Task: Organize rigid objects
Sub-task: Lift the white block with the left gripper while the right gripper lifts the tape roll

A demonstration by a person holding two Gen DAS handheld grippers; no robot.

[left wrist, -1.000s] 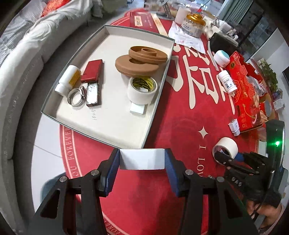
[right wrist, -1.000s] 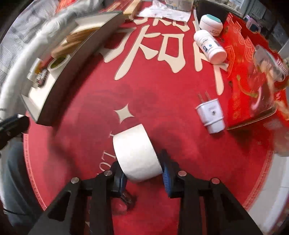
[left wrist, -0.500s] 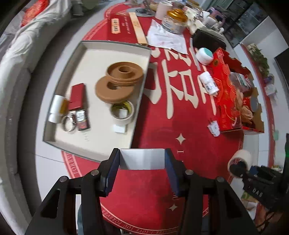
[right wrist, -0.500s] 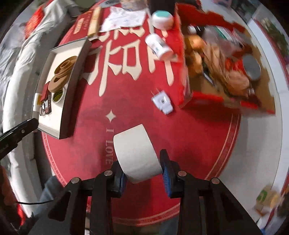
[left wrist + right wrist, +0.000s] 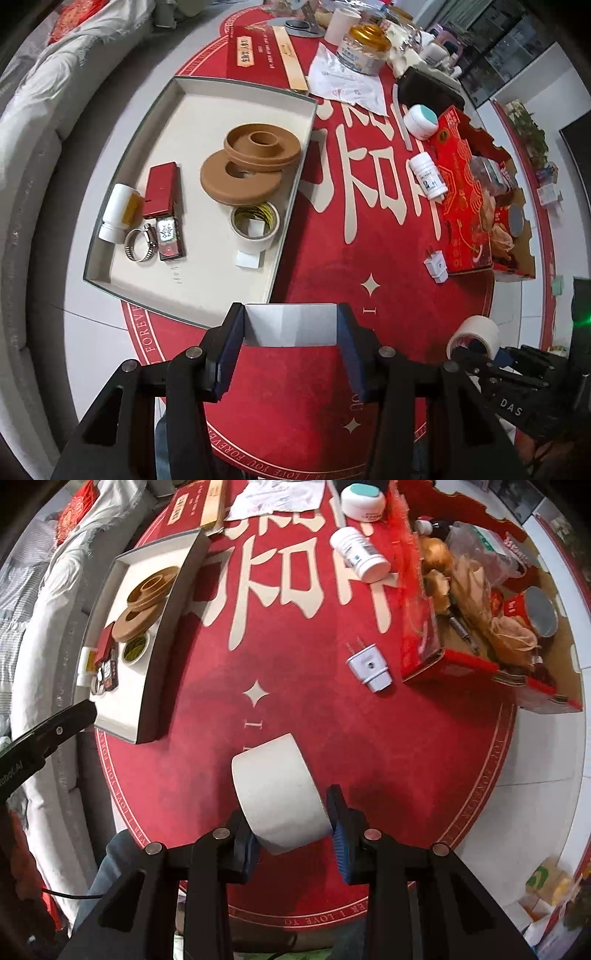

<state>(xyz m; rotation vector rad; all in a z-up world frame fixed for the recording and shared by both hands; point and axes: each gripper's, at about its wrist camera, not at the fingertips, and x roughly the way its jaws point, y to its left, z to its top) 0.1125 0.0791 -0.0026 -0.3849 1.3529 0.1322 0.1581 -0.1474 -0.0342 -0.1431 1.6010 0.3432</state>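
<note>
So we've got both hands loaded right now. Our left gripper (image 5: 291,328) is clamped about a third open on a small white rectangular cardboard box (image 5: 291,325), pinched by its two short ends so it hangs flat between the blue pads. Our right gripper (image 5: 291,821) is nearly closed on a wide white roll of tape (image 5: 279,795), squeezed across its width, roll tilted up and away from the fingers.

Both are up in the air above the round red rug with cream lettering (image 5: 295,709), not touching anything. The shallow grey-rimmed cardboard tray (image 5: 110,286) sits up and to the left of the box, and it already has two brown plastic spool discs (image 5: 255,162), a beige tape roll (image 5: 255,225), a red case (image 5: 160,188), a white bottle (image 5: 116,212) and a metal hose clamp (image 5: 138,245) laid out in it.

Our guess is both pieces go into the tray next; the front half is bare, so there's room. Still loose on the rug: a white plug adapter (image 5: 369,666) and a white pill bottle (image 5: 360,554).
</note>
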